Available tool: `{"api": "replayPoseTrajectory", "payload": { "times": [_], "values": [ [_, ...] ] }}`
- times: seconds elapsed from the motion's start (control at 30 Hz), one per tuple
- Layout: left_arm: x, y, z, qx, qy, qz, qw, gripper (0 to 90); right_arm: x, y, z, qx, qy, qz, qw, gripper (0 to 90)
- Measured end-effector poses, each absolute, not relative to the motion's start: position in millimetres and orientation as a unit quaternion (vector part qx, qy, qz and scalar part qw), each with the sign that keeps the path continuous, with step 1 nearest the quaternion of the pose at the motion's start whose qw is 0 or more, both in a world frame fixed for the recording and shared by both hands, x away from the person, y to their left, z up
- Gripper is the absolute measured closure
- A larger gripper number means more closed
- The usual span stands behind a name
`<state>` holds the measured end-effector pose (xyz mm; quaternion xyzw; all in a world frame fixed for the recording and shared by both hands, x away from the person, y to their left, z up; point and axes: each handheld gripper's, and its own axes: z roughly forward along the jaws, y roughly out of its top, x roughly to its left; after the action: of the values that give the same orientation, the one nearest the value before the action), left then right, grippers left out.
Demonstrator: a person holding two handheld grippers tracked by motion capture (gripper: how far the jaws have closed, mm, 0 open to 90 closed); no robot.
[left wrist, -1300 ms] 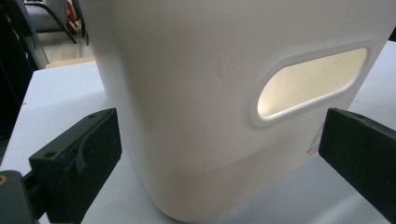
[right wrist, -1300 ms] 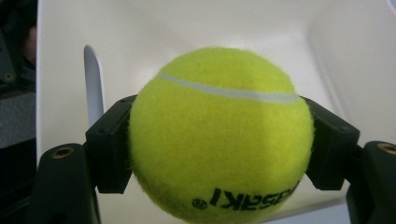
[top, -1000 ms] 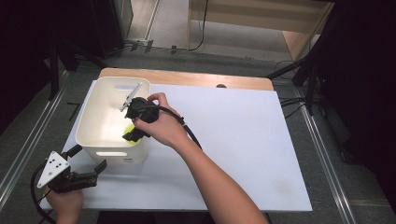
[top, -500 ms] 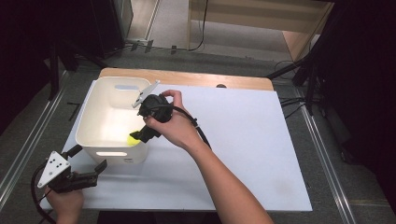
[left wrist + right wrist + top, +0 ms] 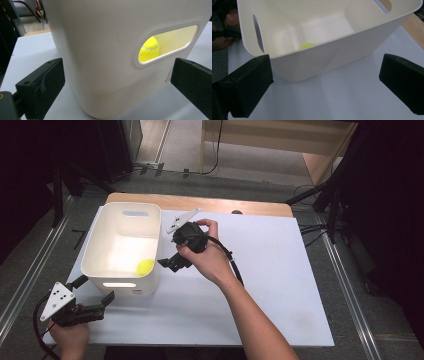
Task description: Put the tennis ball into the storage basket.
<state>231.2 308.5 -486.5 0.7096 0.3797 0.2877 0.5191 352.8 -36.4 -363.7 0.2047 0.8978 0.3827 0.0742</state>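
A yellow tennis ball lies on the floor of the white bin, near its right front corner. My right gripper hovers just right of the bin's right wall, pointing back at it. Its jaws have just opened and stand open with nothing between them. From the right gripper view, the ball peeks over the bin's rim. My left gripper rests open at the bin's front left corner. In the left gripper view, the ball shows through the handle slot of the bin.
The bin stands on a white board that covers a wooden table. The board runs bare to the right of my right arm. Metal rails flank the table, with cables on the floor behind.
My right gripper has pulled out of the bin to the right and opened. The ball it carried now lies inside the bin. The left gripper has stayed put.
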Motion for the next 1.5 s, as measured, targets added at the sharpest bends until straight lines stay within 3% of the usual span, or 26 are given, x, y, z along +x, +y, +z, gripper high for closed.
{"api": "replayPoseTrajectory", "payload": {
  "times": [0.7,1.5],
  "values": [
    [231,308,-487,0.709,0.381,0.289,0.518,0.0,334,-107,-392,0.275,0.873,0.392,0.091,0.0],
    [231,308,-487,0.709,0.380,0.288,0.519,0.0,314,-149,-421,0.318,0.852,0.402,0.106,0.0]
  ]
}}
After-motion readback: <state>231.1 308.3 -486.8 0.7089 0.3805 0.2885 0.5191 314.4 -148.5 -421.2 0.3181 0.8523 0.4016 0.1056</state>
